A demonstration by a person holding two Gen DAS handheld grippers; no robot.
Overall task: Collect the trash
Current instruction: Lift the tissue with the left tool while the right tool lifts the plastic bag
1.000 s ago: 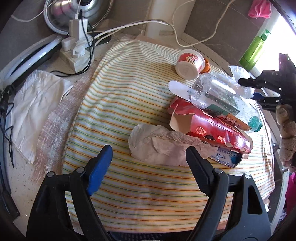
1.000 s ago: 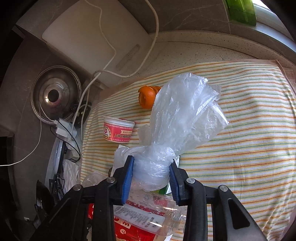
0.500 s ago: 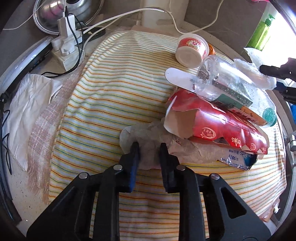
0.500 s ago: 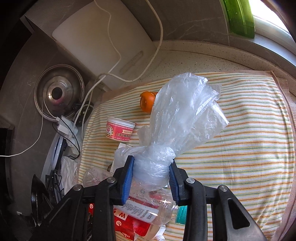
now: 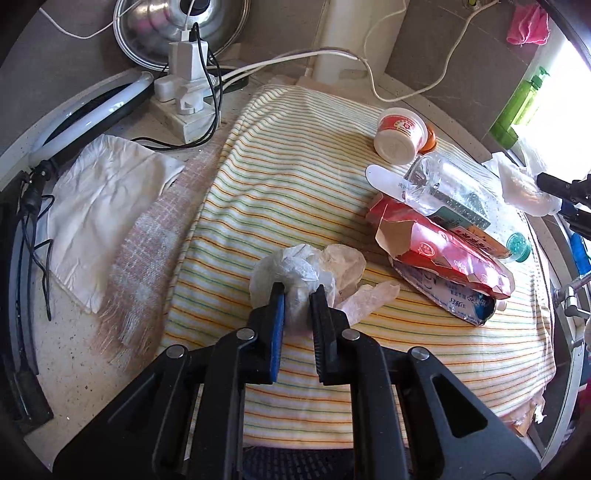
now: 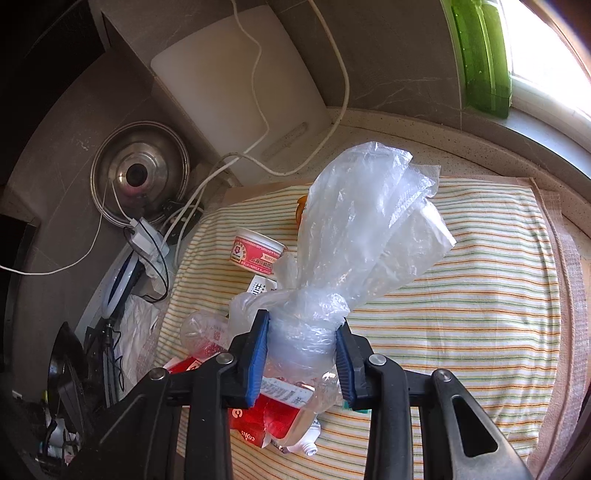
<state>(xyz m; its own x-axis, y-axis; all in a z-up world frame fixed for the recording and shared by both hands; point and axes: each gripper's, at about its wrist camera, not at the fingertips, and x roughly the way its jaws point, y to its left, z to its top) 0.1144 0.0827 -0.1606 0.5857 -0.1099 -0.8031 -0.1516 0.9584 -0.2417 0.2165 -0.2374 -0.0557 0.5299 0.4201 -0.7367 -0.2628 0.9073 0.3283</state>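
Observation:
My left gripper (image 5: 297, 293) is shut on a crumpled beige paper wad (image 5: 295, 273) and holds it lifted over the striped cloth (image 5: 280, 184). To its right lie a red carton (image 5: 443, 247), a clear plastic bottle (image 5: 450, 192) and a red-and-white cup (image 5: 399, 134) on its side. My right gripper (image 6: 303, 332) is shut on a bunched clear plastic bag (image 6: 369, 229) and holds it above the cloth (image 6: 480, 295). The cup (image 6: 256, 251), the bottle (image 6: 207, 328) and the carton (image 6: 266, 417) show below it. The bag also shows at the right edge of the left wrist view (image 5: 524, 184).
A power strip with plugs and cables (image 5: 184, 96), a pot lid (image 5: 177, 26) and a white cutting board (image 6: 236, 92) stand at the back. A white cloth (image 5: 99, 192) lies left on the counter. A green bottle (image 6: 480, 55) stands on the window sill.
My left gripper closed on the paper wad and lifted it off the cloth, away from the carton. My right gripper kept hold of the bag and rose slightly.

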